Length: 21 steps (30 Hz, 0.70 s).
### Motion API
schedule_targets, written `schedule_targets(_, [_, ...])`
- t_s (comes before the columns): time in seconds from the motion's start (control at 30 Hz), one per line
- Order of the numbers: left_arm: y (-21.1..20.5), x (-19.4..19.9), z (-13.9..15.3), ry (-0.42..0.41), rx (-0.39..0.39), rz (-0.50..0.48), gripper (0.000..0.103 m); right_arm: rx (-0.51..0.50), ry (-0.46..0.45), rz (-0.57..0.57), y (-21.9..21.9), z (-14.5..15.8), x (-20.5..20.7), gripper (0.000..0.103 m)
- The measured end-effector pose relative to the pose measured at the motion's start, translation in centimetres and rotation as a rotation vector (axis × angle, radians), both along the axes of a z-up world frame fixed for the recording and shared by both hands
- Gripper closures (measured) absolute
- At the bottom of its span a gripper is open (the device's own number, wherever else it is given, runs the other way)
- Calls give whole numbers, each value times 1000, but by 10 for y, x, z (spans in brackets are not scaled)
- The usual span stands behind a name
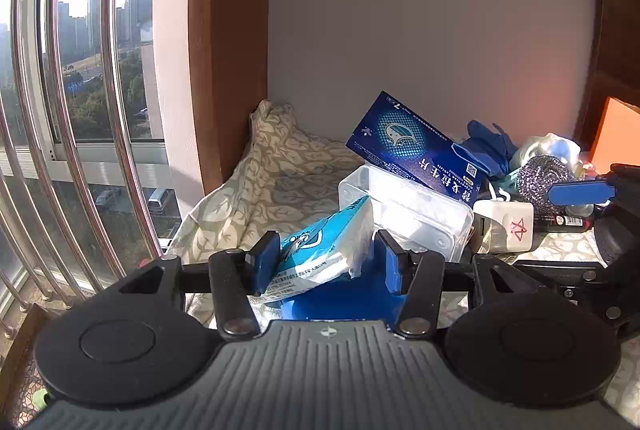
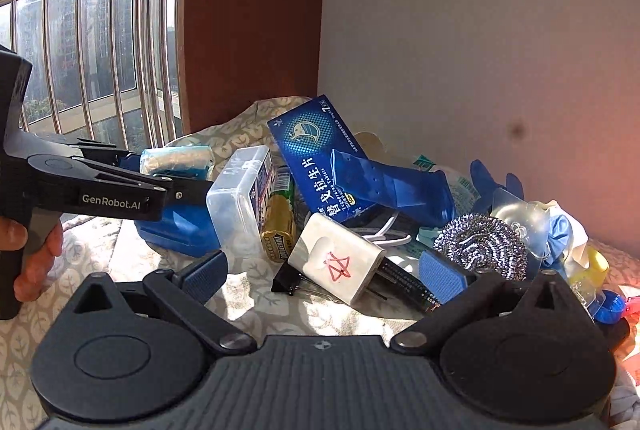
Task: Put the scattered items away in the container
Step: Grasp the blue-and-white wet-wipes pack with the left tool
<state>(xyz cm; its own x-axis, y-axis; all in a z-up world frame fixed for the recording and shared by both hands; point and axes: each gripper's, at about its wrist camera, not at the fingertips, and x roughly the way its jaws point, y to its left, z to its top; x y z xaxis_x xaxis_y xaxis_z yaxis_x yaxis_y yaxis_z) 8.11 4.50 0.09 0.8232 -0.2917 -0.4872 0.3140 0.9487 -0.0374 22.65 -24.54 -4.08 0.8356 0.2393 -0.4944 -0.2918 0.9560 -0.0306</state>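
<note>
My left gripper (image 1: 326, 256) is shut on a blue-and-white tissue pack (image 1: 320, 250) and holds it over a blue container (image 1: 340, 294). In the right wrist view the left gripper (image 2: 176, 170) holds the pack (image 2: 178, 158) above the same blue container (image 2: 180, 226). My right gripper (image 2: 324, 274) is open and empty, with a white charger (image 2: 340, 262) marked in red between its fingers. Scattered behind lie a clear plastic box (image 2: 240, 190), a dark blue medicine box (image 2: 316, 158), a battery (image 2: 280, 226), a black binder clip (image 2: 286, 284) and a steel scourer (image 2: 480, 246).
The items lie on a leaf-patterned cloth (image 1: 280, 182) against a white wall. A barred window (image 1: 80, 70) is at the left. Blue gloves (image 1: 492, 146) and crumpled plastic (image 2: 520, 214) are piled at the right. An orange box (image 1: 616, 134) stands at far right.
</note>
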Motion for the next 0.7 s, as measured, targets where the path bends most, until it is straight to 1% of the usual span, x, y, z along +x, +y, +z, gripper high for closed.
schedule_targets(0.1, [-8, -14, 2, 3, 3, -89, 58, 18, 15, 2, -4, 1, 1, 0])
schedule_targets(0.2, [-18, -5, 0, 10, -3, -182, 57, 53, 30, 1, -10, 1, -1, 0])
schedule_targets(0.3, [-29, -11, -1, -3, 17, -265, 57, 72, 38, -5, -17, 2, -4, 0])
schedule_targets(0.37, [-32, -5, -6, 7, 6, -239, 57, 74, 32, -6, -19, 2, -7, 0])
schedule_targets(0.5, [-13, 8, -10, 40, -35, -104, 56, 46, 37, 35, -14, -2, -10, 0])
schedule_targets(0.57, [-5, 14, -12, 70, -54, -67, 57, 29, 22, 75, -7, -3, -14, 0])
schedule_targets(0.63, [0, 17, -15, 100, -38, -45, 57, 21, 21, 100, -3, -3, -14, 0])
schedule_targets(0.67, [0, 17, -16, 99, -26, -44, 57, 34, 34, 109, -3, -2, -12, 8])
schedule_targets(0.7, [-1, 15, -16, 93, -16, -44, 57, 79, 52, 122, -7, -1, -9, 28])
